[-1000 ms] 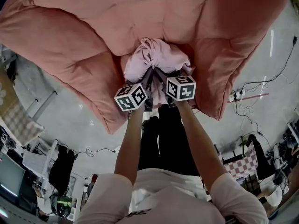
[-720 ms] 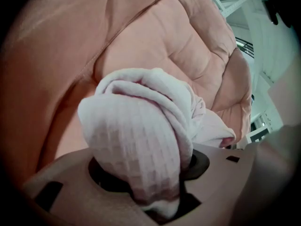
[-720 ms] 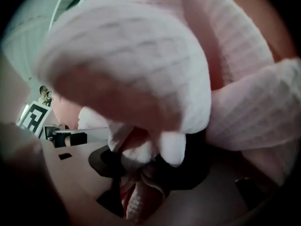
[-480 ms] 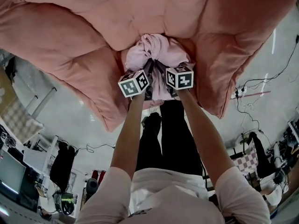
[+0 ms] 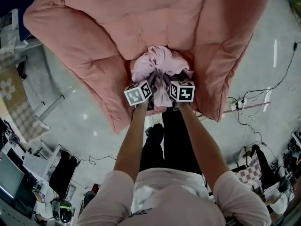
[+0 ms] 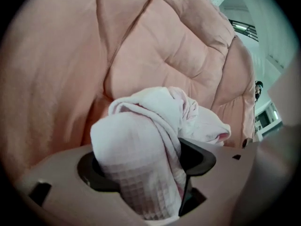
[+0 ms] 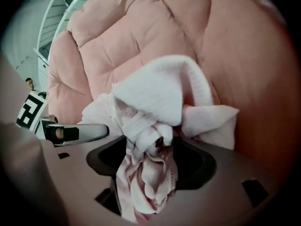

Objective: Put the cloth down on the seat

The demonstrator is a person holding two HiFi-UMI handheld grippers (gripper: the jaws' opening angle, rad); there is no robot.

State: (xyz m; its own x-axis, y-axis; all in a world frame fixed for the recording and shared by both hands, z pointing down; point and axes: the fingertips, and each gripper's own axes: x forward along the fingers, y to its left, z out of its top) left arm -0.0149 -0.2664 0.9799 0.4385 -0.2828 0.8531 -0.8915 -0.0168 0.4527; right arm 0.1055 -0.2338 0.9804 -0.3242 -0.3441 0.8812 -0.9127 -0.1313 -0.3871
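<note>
A crumpled pale pink cloth (image 5: pixel 160 64) lies bunched on the seat of a big padded pink chair (image 5: pixel 141 18). Both grippers reach into its near side, marker cubes side by side. My left gripper (image 5: pixel 151 81) has just been opening its jaws. A waffle-weave fold of the cloth (image 6: pixel 141 145) hangs loose between them, with dark gaps at both sides. My right gripper (image 7: pixel 150 161) has just been opening too. A twisted strand of cloth (image 7: pixel 155 126) dangles in the middle of its wide jaws. The left gripper's finger (image 7: pixel 77 132) shows beside it.
The chair's thick padded arms (image 5: pixel 94 65) rise on both sides of the seat. Cables and a power strip (image 5: pixel 237 100) lie on the grey floor at the right. A checked cushion (image 5: pixel 21 119) and desk clutter are at the left. The person's legs (image 5: pixel 162 140) stand just before the chair.
Both grippers and the cloth bundle have shifted a little up the picture, deeper onto the seat. The head view now takes in more of the chair.
</note>
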